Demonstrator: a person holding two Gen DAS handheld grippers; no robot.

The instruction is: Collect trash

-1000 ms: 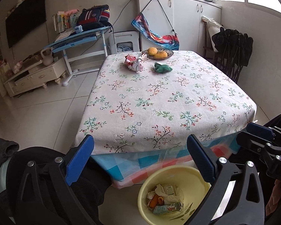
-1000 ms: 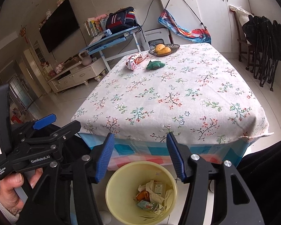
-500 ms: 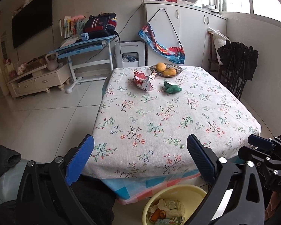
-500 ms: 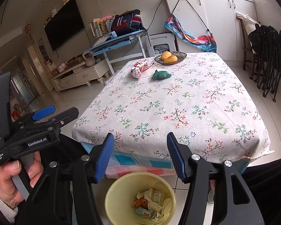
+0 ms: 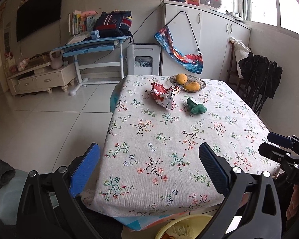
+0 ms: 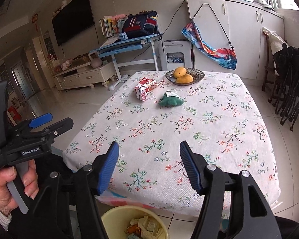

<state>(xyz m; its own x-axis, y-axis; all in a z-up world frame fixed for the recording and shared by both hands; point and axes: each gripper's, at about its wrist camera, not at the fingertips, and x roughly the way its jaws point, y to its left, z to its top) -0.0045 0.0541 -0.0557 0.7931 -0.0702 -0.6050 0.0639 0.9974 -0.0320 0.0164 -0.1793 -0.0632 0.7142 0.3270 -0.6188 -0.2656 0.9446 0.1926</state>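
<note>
1. The counter [image 6: 225, 131] carries a floral cloth, and most of its near part is bare.
2. A crumpled red-and-white wrapper [image 5: 163, 98] lies toward the far end of the counter, left of centre; the right wrist view shows it too [image 6: 146, 89].
3. Just to the right of the wrapper sits a small green plush toy [image 6: 170, 100], apart from it and bearing a white tag on top.
4. Behind both, at the far edge, a dark woven dish [image 6: 197, 74] holds two yellow-orange fruits [image 6: 183, 75] that touch one another.
5. On the floor below the near edge of the counter stands a yellow bin [image 6: 113, 219], holding paper scraps, small cartons and something orange.
6. The left gripper [image 5: 147, 169] hangs over the near edge of the counter, released, its blue pads wide apart with nothing between them.
7. The right gripper [image 6: 148, 164] is also over the near edge, above the bin; its jaws are opening and nothing sits between them.
8. In the right wrist view, a hand [image 6: 8, 187] in a pale knit cuff clasps the handle of the left gripper at lower left.
9. Both grippers are well apart from the wrapper and the toy.
</note>
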